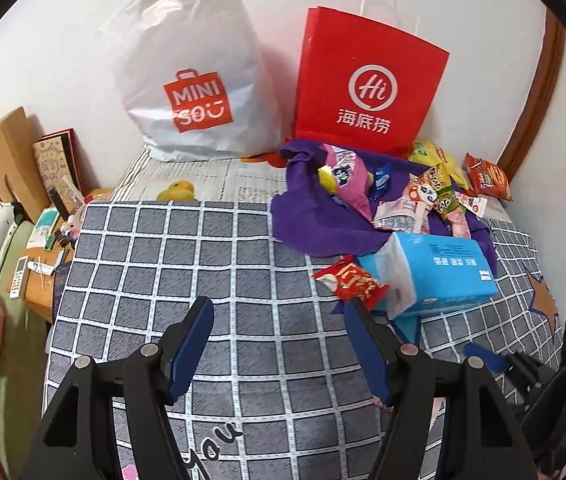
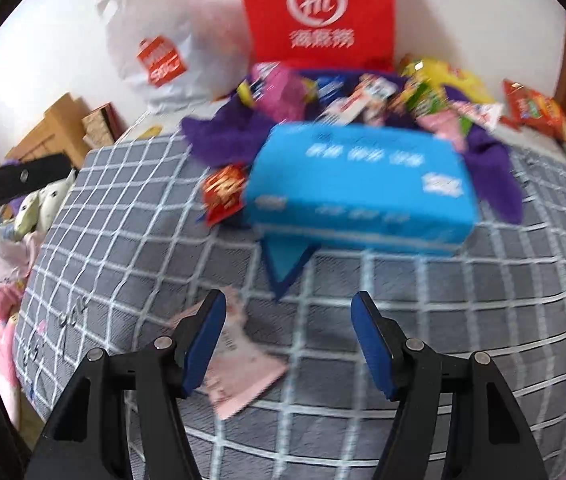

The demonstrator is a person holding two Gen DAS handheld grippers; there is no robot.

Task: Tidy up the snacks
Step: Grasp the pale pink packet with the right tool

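Several snack packets [image 1: 403, 192] lie in a heap on a purple cloth [image 1: 307, 224] at the far right of a checked bed cover [image 1: 187, 264]. A red snack packet [image 1: 351, 282] lies beside a blue tissue pack [image 1: 439, 272]. My left gripper [image 1: 279, 316] is open and empty above the cover, left of the red packet. My right gripper [image 2: 289, 308] is open and empty, short of the tissue pack [image 2: 363, 188]; the heap [image 2: 363, 96] and red packet [image 2: 223, 190] lie beyond. The right wrist view is blurred.
A white MINISO bag [image 1: 191, 76] and a red paper bag [image 1: 367, 80] stand against the wall behind the heap. A wooden bedside table [image 1: 51, 240] with small items is at the left. A pink paper [image 2: 239, 376] lies under my right gripper.
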